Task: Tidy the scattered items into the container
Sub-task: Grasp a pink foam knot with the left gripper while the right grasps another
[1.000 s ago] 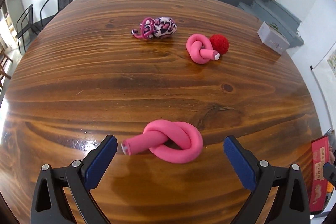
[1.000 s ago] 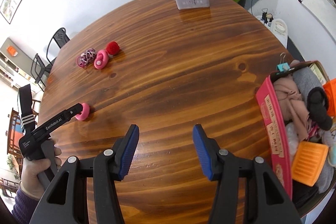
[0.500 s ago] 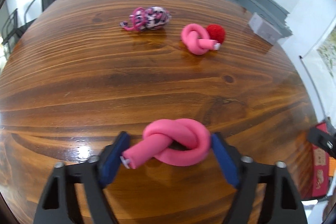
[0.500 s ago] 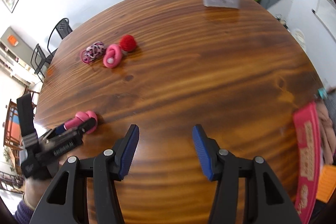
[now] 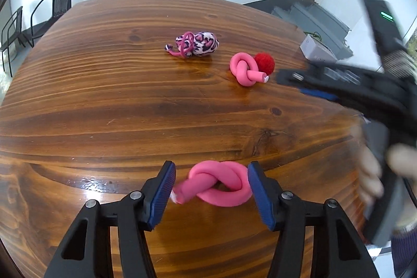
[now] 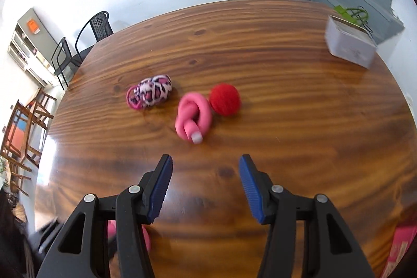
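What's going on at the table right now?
The left gripper has just been closing around a knotted pink foam curler, which sits between its pads on the wooden table. The right gripper is open and empty, facing a second pink curler, a red ball and a leopard-print scrunchie.

I count two pink foam tubes tied into knots: one (image 5: 219, 186) sits between my left fingers, the other (image 6: 193, 114) lies ahead of my right fingers. Beside that second knot I see one red fuzzy ball (image 6: 224, 99) and one pink-and-white leopard-print fabric bundle (image 6: 150, 93). One grey rectangular box (image 6: 349, 46) stands far beyond my right fingers. Two black metal chairs (image 6: 78, 46) are past the table.
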The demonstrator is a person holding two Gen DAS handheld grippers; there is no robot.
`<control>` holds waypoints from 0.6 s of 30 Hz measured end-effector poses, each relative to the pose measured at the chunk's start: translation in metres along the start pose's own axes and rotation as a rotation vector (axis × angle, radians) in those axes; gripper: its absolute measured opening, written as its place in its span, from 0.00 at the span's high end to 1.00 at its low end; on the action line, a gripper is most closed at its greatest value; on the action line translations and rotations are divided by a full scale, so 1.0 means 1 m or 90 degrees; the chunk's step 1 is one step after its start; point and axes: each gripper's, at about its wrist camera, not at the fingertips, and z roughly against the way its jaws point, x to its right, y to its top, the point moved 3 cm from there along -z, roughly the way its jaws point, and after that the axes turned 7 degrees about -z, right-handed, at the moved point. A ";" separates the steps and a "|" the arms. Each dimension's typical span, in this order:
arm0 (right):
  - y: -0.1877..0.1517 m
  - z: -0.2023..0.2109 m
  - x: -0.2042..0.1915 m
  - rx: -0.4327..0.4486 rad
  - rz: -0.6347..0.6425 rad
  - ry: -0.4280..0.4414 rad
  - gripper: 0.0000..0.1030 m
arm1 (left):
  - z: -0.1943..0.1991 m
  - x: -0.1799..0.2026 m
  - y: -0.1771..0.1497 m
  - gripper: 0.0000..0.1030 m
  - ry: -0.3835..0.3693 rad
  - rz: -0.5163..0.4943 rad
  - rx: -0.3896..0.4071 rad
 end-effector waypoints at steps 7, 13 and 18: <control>0.026 -0.048 -0.018 -0.028 0.003 -0.026 0.44 | -0.007 -0.001 -0.011 0.36 -0.010 0.007 -0.014; 0.032 -0.070 -0.019 -0.044 0.014 -0.059 0.44 | -0.015 0.003 -0.015 0.23 -0.018 0.014 -0.026; 0.029 -0.079 -0.019 -0.059 0.027 -0.071 0.47 | -0.028 0.010 -0.016 0.23 -0.006 -0.005 -0.040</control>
